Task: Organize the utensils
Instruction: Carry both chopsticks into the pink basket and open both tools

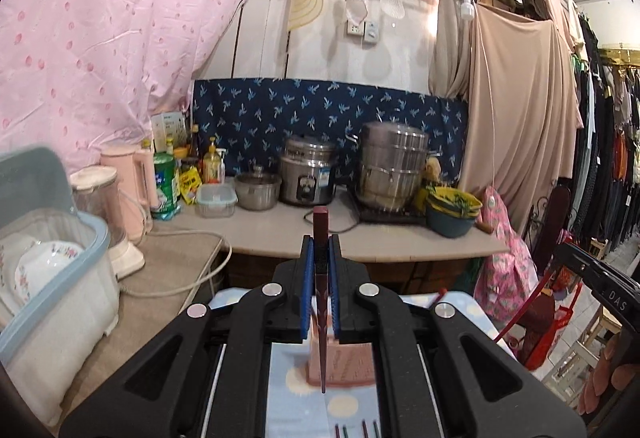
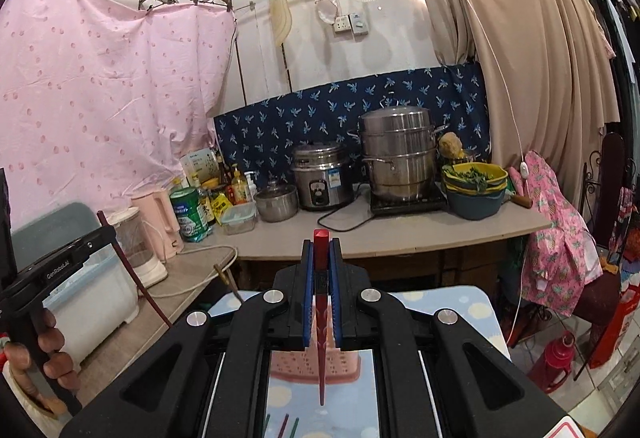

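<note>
Both grippers are mid-job: the left gripper (image 1: 321, 278) pinches a dark chopstick (image 1: 321, 302), the right gripper (image 2: 321, 286) a red chopstick (image 2: 321, 318), above the pink holder (image 1: 340, 366); loose chopsticks (image 1: 356, 429) wait on the near tabletop (image 1: 296, 398).

Both wrist cams facing countertop (image 1: 280, 234)

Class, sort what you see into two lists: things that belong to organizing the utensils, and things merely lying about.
Belongs to the job:
left tool
dark red chopstick
right tool
red chopstick
pink holder
loose chopsticks

Lying about:
rice cooker
steamer pot
kettle
</note>
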`<state>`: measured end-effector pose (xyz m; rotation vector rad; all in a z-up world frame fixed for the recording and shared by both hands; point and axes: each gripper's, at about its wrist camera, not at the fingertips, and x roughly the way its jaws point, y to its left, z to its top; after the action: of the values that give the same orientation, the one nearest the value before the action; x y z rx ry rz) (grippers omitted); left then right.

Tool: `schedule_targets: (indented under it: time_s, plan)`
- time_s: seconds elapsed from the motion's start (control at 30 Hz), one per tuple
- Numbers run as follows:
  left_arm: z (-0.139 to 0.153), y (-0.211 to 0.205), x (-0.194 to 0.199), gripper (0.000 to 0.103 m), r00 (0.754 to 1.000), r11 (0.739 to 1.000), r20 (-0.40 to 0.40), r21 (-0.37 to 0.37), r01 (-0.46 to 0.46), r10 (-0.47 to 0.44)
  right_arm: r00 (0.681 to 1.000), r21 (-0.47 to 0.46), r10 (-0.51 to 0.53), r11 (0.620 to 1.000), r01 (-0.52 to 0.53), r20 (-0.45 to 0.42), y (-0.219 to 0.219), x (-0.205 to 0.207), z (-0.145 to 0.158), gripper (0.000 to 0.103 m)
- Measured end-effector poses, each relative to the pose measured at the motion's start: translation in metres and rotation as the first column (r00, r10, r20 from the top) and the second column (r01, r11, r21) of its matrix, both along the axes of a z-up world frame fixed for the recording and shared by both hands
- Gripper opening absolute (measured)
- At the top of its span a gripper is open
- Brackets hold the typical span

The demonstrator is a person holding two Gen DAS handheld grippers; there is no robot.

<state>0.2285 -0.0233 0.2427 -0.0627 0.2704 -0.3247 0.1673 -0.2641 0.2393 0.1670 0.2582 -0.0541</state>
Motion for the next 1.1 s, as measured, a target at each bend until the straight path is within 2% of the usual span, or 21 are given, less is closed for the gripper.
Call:
schedule_targets:
  time_s: [0.13, 0.27, 0.5, 0.7, 0.77, 0.83, 0.87, 0.97, 1.1]
  plan:
    - [0.009, -0.013, 0.034, 0.007, 1.0, 1.0, 0.019, -0.014, 0.004, -0.003, 0.999, -0.013, -0.005, 1.0, 0.006, 0.039, -0.006, 0.039, 0.018, 0.007]
    - [0.006, -0.027, 0.064, 0.007, 1.0, 1.0, 0.02, -0.016, 0.016, -0.015, 0.999, -0.014, 0.002, 1.0, -0.001, 0.043, -0.012, 0.08, 0.019, 0.007]
    - [-0.041, -0.043, 0.101, 0.007, 0.998, 0.999, -0.061, 0.016, 0.034, -0.033, 0.999, -0.014, 0.026, 1.0, -0.027, -0.044, -0.015, 0.129, -0.028, 0.007]
    - [-0.08, -0.046, 0.114, 0.008, 0.993, 0.999, -0.115, 0.049, 0.025, -0.019, 0.991, -0.007, 0.035, 0.999, -0.036, -0.13, -0.016, 0.144, -0.07, 0.008]
    - [-0.085, -0.045, 0.112, 0.017, 0.993, 0.998, -0.12, 0.057, 0.021, -0.014, 0.989, -0.006, 0.032, 0.999, -0.033, -0.145, -0.015, 0.142, -0.078, 0.008]
    - [-0.088, -0.043, 0.108, 0.044, 0.993, 0.999, -0.117, 0.053, 0.01, -0.004, 0.989, -0.016, 0.023, 1.0, -0.025, -0.145, -0.014, 0.136, -0.082, 0.013]
    - [-0.088, -0.041, 0.104, 0.049, 0.994, 0.999, -0.108, 0.054, 0.001, 0.005, 0.99, -0.021, 0.02, 1.0, -0.023, -0.143, -0.013, 0.132, -0.082, 0.016]
    - [-0.089, -0.037, 0.092, 0.049, 0.995, 0.998, -0.101, 0.061, 0.0, 0.006, 0.991, -0.027, 0.014, 0.999, -0.018, -0.133, -0.012, 0.119, -0.081, 0.022]
    - [-0.093, -0.028, 0.067, 0.049, 0.994, 0.997, -0.108, 0.082, 0.001, 0.008, 0.992, -0.023, 0.01, 1.0, -0.013, -0.122, -0.012, 0.093, -0.079, 0.023]
